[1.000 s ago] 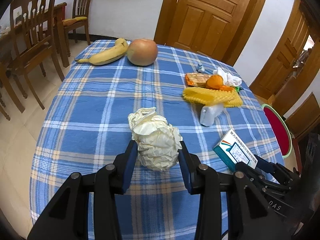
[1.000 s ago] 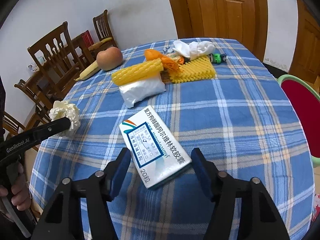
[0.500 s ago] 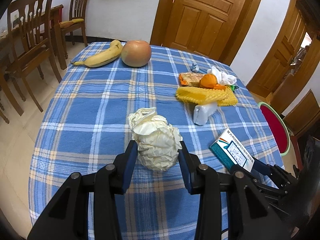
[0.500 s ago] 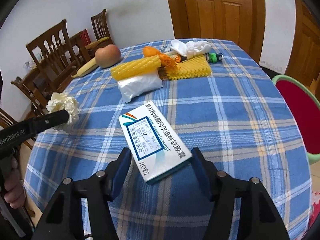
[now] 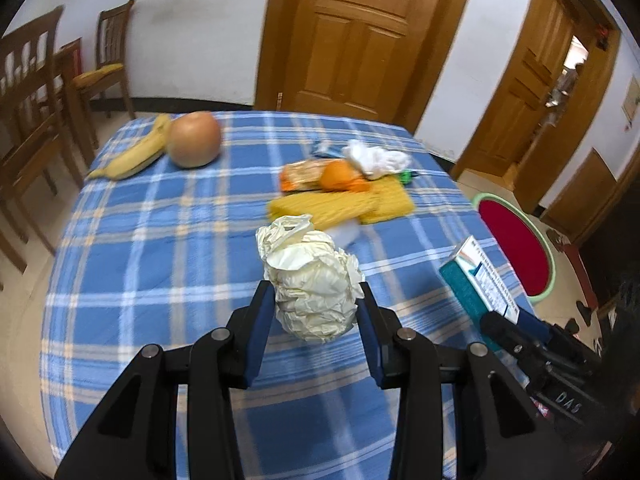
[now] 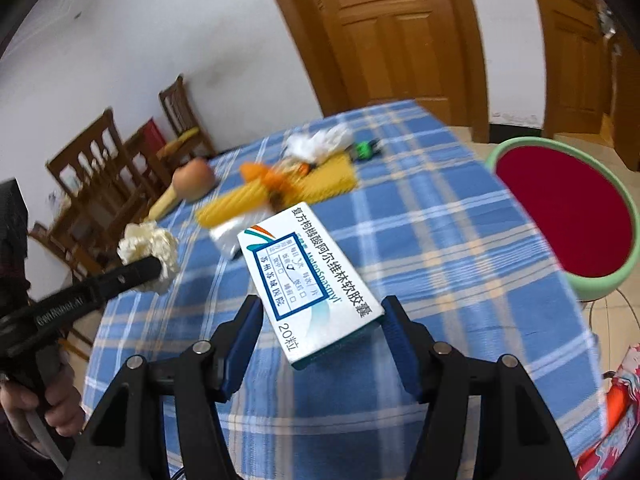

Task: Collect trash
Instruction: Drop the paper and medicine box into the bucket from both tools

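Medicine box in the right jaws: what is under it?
Under the lifted medicine box only blue plaid tablecloth shows; beyond its far end lies a white packet, partly covered. The box's underside cannot be seen.

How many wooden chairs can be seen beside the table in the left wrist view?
2: one chair at the left edge, one chair farther back by the wall. More may be hidden outside the frame.

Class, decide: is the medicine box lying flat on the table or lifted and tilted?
Lifted and tilted. The right tool grips the medicine box by its near end; in the left wrist view it stands clear of the tablecloth.
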A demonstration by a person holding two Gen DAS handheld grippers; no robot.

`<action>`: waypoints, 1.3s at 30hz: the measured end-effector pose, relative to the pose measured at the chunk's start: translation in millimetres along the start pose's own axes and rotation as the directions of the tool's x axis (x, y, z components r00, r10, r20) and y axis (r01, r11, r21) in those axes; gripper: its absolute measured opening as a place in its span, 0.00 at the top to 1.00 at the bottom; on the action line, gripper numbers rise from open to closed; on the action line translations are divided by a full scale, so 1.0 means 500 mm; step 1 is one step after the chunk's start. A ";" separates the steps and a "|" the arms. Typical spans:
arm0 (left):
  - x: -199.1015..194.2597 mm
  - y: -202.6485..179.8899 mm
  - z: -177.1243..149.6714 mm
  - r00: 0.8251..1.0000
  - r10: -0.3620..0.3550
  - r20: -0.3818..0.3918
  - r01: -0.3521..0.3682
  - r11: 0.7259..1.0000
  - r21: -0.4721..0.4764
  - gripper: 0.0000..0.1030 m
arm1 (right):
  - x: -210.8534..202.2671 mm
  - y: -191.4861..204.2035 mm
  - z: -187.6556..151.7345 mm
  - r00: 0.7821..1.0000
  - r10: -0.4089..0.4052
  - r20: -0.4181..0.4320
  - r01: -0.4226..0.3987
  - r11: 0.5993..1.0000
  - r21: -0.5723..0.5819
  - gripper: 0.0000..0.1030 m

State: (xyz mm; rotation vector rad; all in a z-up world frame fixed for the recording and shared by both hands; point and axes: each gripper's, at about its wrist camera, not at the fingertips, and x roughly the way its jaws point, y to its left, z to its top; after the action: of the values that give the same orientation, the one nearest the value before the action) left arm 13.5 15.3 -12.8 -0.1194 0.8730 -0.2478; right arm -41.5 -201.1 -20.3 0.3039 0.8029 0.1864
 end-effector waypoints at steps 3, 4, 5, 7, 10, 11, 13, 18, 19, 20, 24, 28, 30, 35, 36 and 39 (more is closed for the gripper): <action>0.013 -0.042 0.014 1.000 -0.027 -0.006 0.027 0.999 0.044 0.60 | -0.021 -0.031 0.014 0.999 -0.017 0.033 0.016 0.999 0.038 0.38; 0.018 -0.054 0.018 0.999 -0.033 -0.007 0.034 0.998 0.055 0.60 | -0.027 -0.042 0.019 0.999 -0.024 0.043 0.022 0.998 0.050 0.38; 0.025 -0.072 0.025 0.999 -0.045 -0.009 0.046 0.996 0.071 0.60 | -0.031 -0.050 0.022 0.998 -0.031 0.050 0.028 0.998 0.059 0.38; 0.035 -0.101 0.034 0.998 -0.061 -0.014 0.062 0.993 0.097 0.60 | -0.039 -0.072 0.031 0.997 -0.046 0.064 0.041 0.995 0.087 0.38; 0.056 -0.150 0.048 0.996 -0.087 -0.022 0.089 0.986 0.144 0.60 | -0.047 -0.106 0.040 0.994 -0.070 0.082 0.059 0.990 0.132 0.38; 0.066 -0.170 0.054 0.995 -0.098 -0.026 0.101 0.982 0.162 0.60 | -0.050 -0.117 0.044 0.993 -0.080 0.088 0.067 0.987 0.146 0.38; 0.081 -0.198 0.059 0.993 -0.114 -0.033 0.118 0.975 0.188 0.60 | -0.055 -0.144 0.051 0.989 -0.105 0.099 0.087 0.981 0.176 0.38; 0.135 -0.277 0.071 0.987 -0.146 -0.071 0.159 0.954 0.256 0.60 | -0.070 -0.216 0.064 0.976 -0.186 0.118 0.152 0.956 0.251 0.38; 0.141 -0.289 0.072 0.986 -0.150 -0.078 0.166 0.950 0.265 0.60 | -0.071 -0.231 0.066 0.972 -0.204 0.118 0.167 0.949 0.269 0.38; 0.153 -0.307 0.075 0.983 -0.158 -0.088 0.177 0.944 0.279 0.60 | -0.072 -0.245 0.067 0.968 -0.220 0.117 0.179 0.942 0.285 0.38; 0.182 -0.359 0.086 0.978 -0.176 -0.108 0.202 0.926 0.318 0.60 | -0.071 -0.301 0.069 0.961 -0.255 0.105 0.203 0.912 0.357 0.38; 0.210 -0.407 0.097 0.975 -0.187 -0.118 0.218 0.908 0.358 0.60 | -0.067 -0.350 0.070 0.956 -0.278 0.097 0.216 0.886 0.410 0.38; 0.227 -0.433 0.102 0.973 -0.192 -0.126 0.226 0.899 0.375 0.60 | -0.064 -0.368 0.072 0.952 -0.292 0.092 0.227 0.875 0.428 0.38; 0.268 -0.484 0.110 0.970 -0.190 -0.149 0.235 0.886 0.400 0.60 | -0.053 -0.405 0.077 0.946 -0.313 0.079 0.239 0.844 0.481 0.36; 0.276 -0.494 0.112 0.970 -0.189 -0.151 0.236 0.882 0.408 0.60 | -0.053 -0.413 0.077 0.944 -0.319 0.079 0.242 0.838 0.489 0.36; 0.292 -0.517 0.113 0.970 -0.187 -0.156 0.237 0.872 0.428 0.60 | -0.052 -0.428 0.074 0.943 -0.324 0.078 0.243 0.828 0.505 0.36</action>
State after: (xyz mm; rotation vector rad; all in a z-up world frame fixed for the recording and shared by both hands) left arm 104.1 -272.2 -32.7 0.2300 0.8925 -0.6606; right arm -21.7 -416.7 -50.3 0.6653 0.7152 -0.3322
